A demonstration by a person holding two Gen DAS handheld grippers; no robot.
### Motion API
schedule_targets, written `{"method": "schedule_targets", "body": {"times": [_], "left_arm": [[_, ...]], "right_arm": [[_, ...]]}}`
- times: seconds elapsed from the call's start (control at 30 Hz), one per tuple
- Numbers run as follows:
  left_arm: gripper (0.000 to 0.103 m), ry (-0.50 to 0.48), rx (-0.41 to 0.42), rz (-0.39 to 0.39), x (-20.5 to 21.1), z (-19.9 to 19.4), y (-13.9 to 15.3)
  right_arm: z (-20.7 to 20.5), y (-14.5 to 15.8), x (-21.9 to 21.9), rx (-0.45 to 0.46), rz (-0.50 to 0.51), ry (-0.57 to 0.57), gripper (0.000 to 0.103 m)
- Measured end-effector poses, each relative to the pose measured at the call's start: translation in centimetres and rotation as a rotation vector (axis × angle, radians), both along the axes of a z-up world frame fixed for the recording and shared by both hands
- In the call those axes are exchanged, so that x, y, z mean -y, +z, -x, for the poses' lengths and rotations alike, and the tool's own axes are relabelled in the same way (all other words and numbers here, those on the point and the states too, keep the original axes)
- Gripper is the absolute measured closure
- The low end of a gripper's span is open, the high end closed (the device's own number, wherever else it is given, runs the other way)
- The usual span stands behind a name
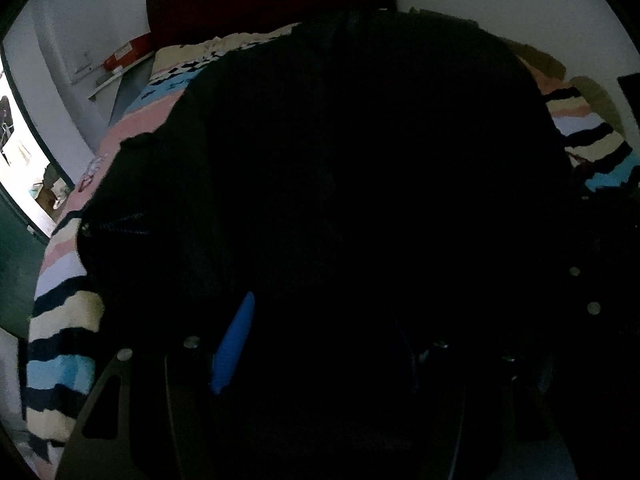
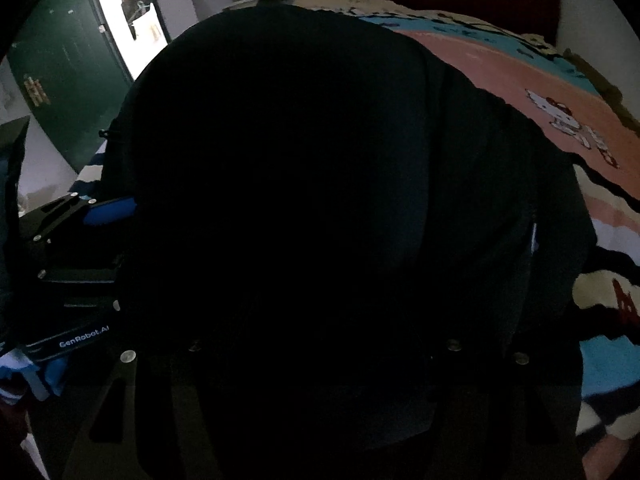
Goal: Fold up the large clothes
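A black jacket lies spread over the bed. It looks soft and bulky; hems or shoulders suit gripping. Whether either the left claw or right claw pinches it, I cannot tell.

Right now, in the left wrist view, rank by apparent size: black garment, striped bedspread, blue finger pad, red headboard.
1. black garment, though nearness to the camera inflates it
2. striped bedspread
3. red headboard
4. blue finger pad

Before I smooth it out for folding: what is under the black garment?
The black garment lies on a striped blanket with a cartoon cat print. Whatever sits beneath its middle is covered.
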State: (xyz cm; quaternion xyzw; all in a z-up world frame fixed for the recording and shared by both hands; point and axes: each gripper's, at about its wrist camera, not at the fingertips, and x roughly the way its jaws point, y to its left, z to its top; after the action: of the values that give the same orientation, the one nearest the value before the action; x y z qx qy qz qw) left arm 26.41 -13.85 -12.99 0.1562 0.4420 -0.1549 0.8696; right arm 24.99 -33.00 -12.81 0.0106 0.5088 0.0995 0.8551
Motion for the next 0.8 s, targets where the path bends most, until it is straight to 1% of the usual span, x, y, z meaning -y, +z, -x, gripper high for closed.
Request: {"method": "schedule_targets", "body": {"times": [0.13, 0.23, 0.27, 0.33, 0.5, 0.6, 0.67, 0.8], "left_arm": [[0.041, 0.038, 0.049, -0.001, -0.4, 2.4, 2.0], [0.041, 0.076, 0.093, 0.01, -1.1, 4.8, 3.8], [0.041, 0.087, 0.109, 0.013, -1.3, 5.5, 4.4], [0.041, 0.105, 0.159, 0.016, -1.8, 7.6, 5.9], [0.041, 0.13, 0.264, 0.037, -3.4, 11.6, 9.7], [0.041, 0.137, 0.294, 0.053, -4.1, 13.3, 11.1], [0.041, 0.143, 0.313, 0.058, -4.5, 14.4, 11.8], [0.041, 0.158, 0.342, 0.062, -5.3, 16.4, 12.7]], "right_arm": [[1.8, 1.7, 0.5, 0.014, -0.035, -0.053, 0.035], [3.9, 3.5, 0.7, 0.049, -0.021, -0.075, 0.033], [4.5, 4.0, 0.7, 0.057, -0.018, -0.081, 0.029], [5.9, 5.1, 0.8, 0.08, -0.019, -0.095, 0.026], [9.7, 7.1, 0.5, 0.13, -0.006, -0.106, 0.026], [11.9, 8.3, 0.1, 0.157, -0.007, -0.105, 0.026], [12.6, 8.8, -0.1, 0.168, -0.012, -0.104, 0.026], [14.8, 10.0, -0.2, 0.196, -0.003, -0.101, 0.026]]}}
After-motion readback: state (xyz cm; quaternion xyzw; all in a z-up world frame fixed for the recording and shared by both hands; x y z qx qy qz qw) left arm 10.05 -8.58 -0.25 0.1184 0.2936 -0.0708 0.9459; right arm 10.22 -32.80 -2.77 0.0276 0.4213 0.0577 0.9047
